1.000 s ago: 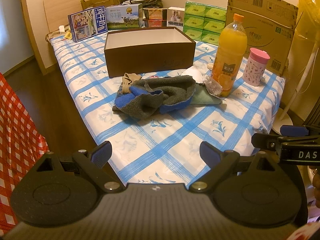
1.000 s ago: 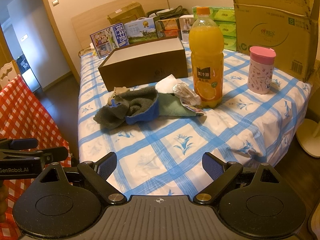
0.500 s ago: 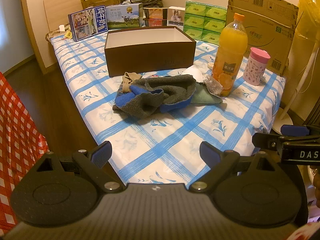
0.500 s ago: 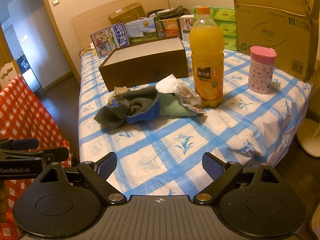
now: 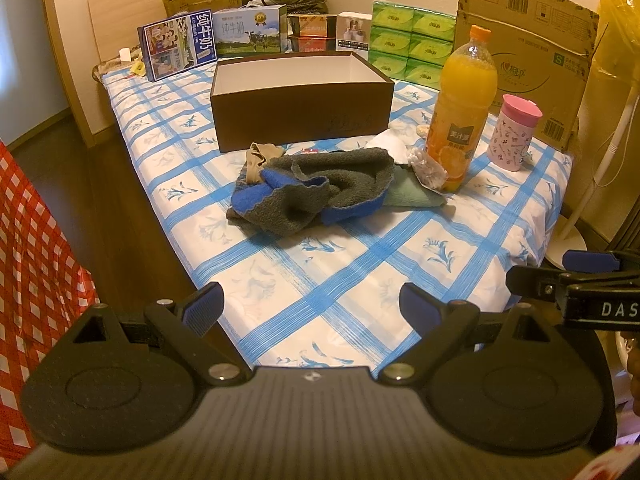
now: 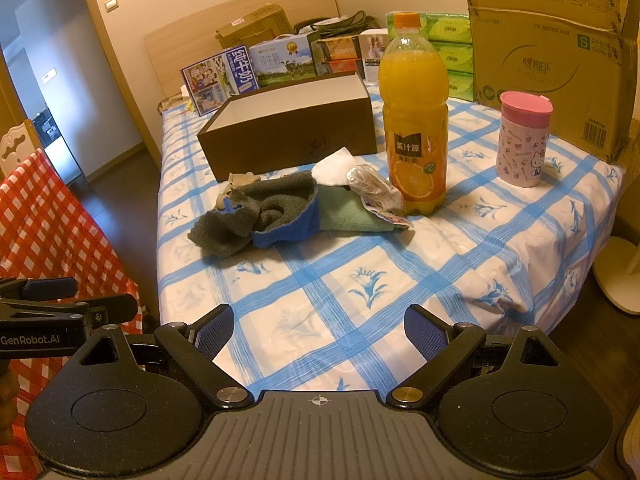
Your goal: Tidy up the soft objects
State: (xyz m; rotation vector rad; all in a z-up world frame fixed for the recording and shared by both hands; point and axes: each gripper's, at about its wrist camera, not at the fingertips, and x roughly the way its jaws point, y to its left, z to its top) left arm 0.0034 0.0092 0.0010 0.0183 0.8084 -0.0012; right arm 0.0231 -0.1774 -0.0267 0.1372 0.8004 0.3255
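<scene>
A crumpled grey and blue towel [image 5: 312,194] [image 6: 264,212] lies mid-table on the blue checked cloth. A green cloth [image 5: 412,194] [image 6: 344,212] pokes out from under its right side, and a beige fabric piece [image 5: 258,158] [image 6: 238,184] lies at its left. Behind them stands an open brown box [image 5: 300,120] [image 6: 288,136], with nothing showing inside. My left gripper [image 5: 310,308] is open near the table's front edge, well short of the towel. My right gripper [image 6: 318,334] is also open at the front edge, holding nothing.
An orange juice bottle [image 5: 460,112] [image 6: 414,120] and a pink lidded cup [image 5: 514,132] [image 6: 522,140] stand right of the cloths. A crinkled plastic wrapper [image 6: 374,192] and white tissue [image 6: 334,168] lie by the bottle. Cartons and a cardboard box [image 6: 548,48] line the back. A red checked cloth [image 5: 32,248] hangs left.
</scene>
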